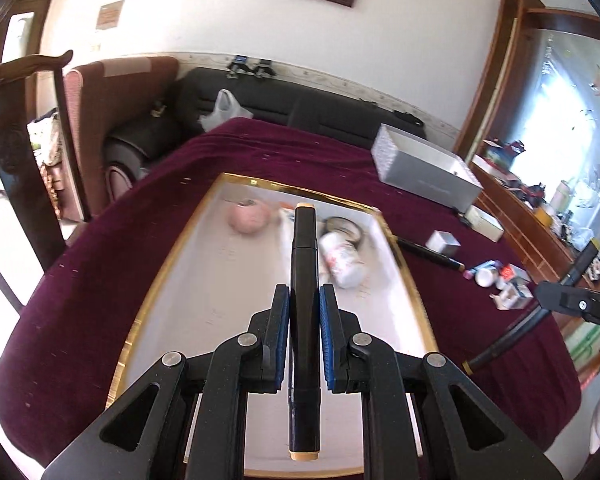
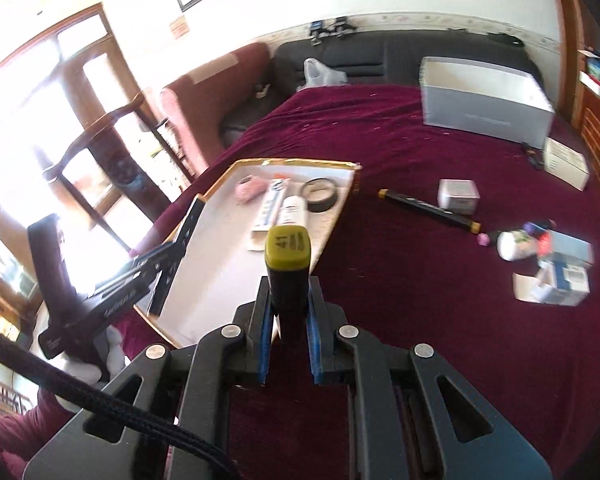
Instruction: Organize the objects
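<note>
Two markers held over the table.
The left gripper point(image 1: 304, 312) squeezes a black marker point(image 1: 305, 248) above the tray point(image 1: 172, 240); the right gripper point(image 2: 286, 304) squeezes a yellow-capped marker point(image 2: 287, 248) beside the tray.

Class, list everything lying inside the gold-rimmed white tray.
Inside the gold-rimmed white tray: a pink fuzzy ball, a flat white tube, a white bottle and a dark tape roll. The held marker's yellow cap hides the bottle's near end.

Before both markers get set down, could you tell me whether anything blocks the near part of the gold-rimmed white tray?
Nothing visible does. The left gripper holds its black marker over bare tray floor. The pink ball, white bottle and tape roll crowd only the far end.
</note>
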`<state>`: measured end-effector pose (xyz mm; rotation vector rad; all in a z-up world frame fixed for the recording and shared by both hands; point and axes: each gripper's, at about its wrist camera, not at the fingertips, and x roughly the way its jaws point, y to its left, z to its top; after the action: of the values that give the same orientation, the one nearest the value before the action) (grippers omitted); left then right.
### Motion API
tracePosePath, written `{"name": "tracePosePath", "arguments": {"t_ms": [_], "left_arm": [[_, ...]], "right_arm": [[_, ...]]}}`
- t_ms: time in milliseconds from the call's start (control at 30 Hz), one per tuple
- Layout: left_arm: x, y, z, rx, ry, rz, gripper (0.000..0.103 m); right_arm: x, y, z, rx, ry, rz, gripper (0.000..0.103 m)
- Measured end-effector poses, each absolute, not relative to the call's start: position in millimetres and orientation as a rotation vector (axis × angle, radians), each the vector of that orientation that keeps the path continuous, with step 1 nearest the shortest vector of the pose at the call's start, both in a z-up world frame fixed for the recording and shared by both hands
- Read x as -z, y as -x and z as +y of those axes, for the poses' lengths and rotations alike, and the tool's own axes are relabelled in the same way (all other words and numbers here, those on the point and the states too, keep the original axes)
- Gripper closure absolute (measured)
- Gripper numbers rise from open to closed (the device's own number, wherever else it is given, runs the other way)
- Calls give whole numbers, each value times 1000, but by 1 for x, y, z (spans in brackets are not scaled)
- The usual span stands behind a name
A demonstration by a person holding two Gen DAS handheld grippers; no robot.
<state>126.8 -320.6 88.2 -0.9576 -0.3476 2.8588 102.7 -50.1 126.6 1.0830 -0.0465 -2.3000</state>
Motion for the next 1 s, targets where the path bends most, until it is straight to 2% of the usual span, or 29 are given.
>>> {"name": "tracePosePath", "arguments": {"t_ms": [667, 1000], "left_arm": [[-79, -90, -358, -2887, 1085, -236, 91], [-73, -61, -358, -2830, 1210, -158, 91]], "right_arm": [[-89, -71, -144, 2108, -1197, 21, 90], [-74, -31, -171, 2082, -1280, -42, 90]]}}
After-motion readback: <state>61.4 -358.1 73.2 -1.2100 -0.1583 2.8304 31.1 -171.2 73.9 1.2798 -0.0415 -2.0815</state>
